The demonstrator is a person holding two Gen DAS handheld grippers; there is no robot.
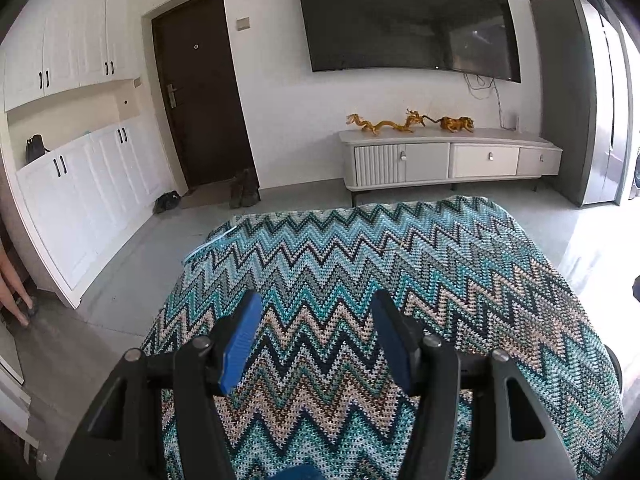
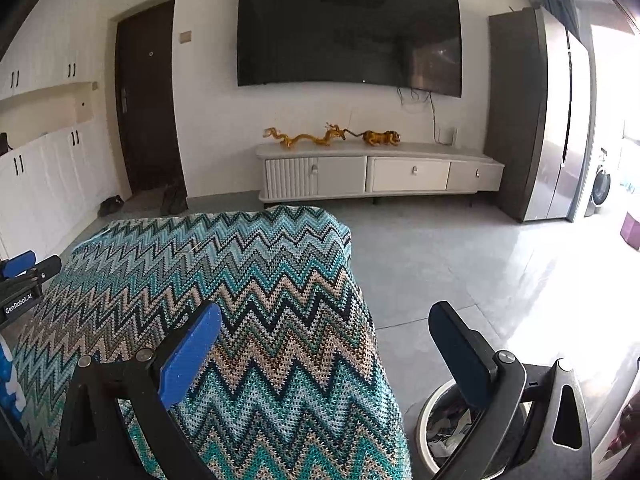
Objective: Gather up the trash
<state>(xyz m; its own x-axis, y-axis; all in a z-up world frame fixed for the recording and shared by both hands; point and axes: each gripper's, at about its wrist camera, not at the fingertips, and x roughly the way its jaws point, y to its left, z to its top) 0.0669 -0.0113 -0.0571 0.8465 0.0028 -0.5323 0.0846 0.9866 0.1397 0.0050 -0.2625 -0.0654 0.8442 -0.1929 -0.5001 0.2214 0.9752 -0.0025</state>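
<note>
Both claws, left claw (image 1: 316,312) and right claw (image 2: 326,334), agape, empty; trash bin (image 2: 430,412) half-hidden behind right finger, contents unclear.

A home living room: a large dark television (image 2: 348,32) hangs on the white wall, with a low white media cabinet (image 2: 380,172) directly below it carrying golden dragon and tiger figurines (image 2: 332,138). Left of the television stand a dark entry door (image 2: 146,100), shoes (image 1: 244,194) and white built-in cupboards (image 1: 76,128); to its right, a tall refrigerator (image 2: 556,116).
</note>
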